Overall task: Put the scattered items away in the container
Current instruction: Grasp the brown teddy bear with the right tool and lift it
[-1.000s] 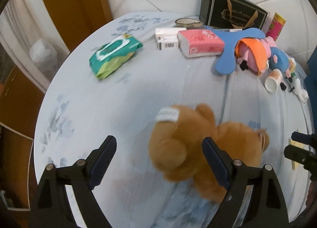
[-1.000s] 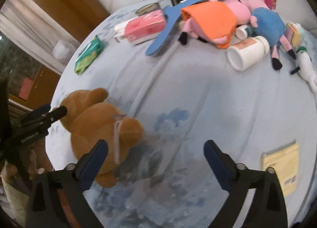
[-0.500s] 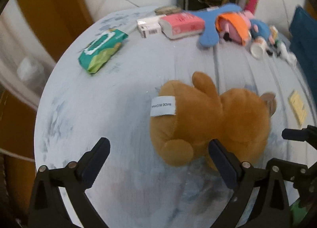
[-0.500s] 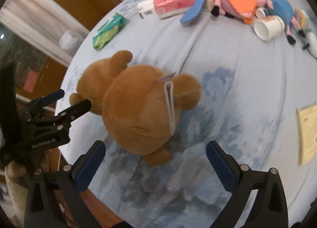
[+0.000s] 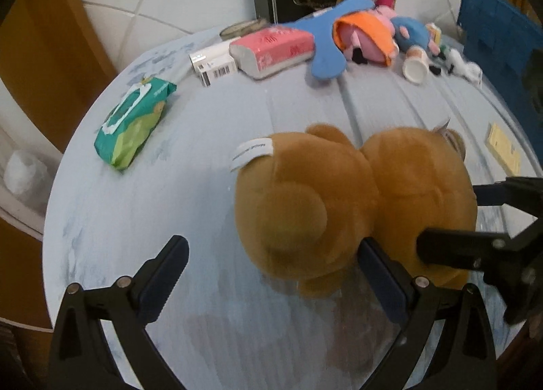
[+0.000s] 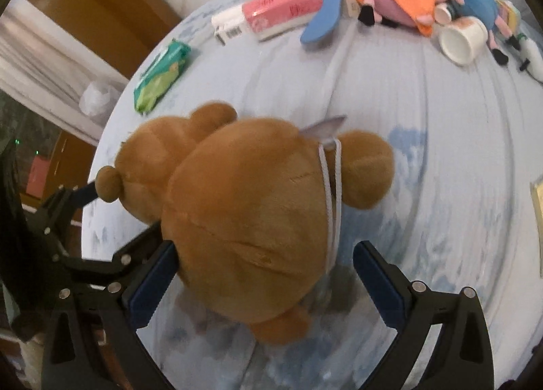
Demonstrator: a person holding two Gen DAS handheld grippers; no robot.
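Brown plush bear [image 5: 353, 200] lies lengthwise across the cloth, head toward the right gripper [image 6: 263, 283]; left gripper [image 5: 271, 276] and right both gape wide, holding nothing.

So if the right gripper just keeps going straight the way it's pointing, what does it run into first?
Most likely the brown teddy bear. The right gripper is open and the bear's body fills most of the gap between its fingers, lying on the blue tablecloth. Depth is hard to judge, but nothing else sits in that line.
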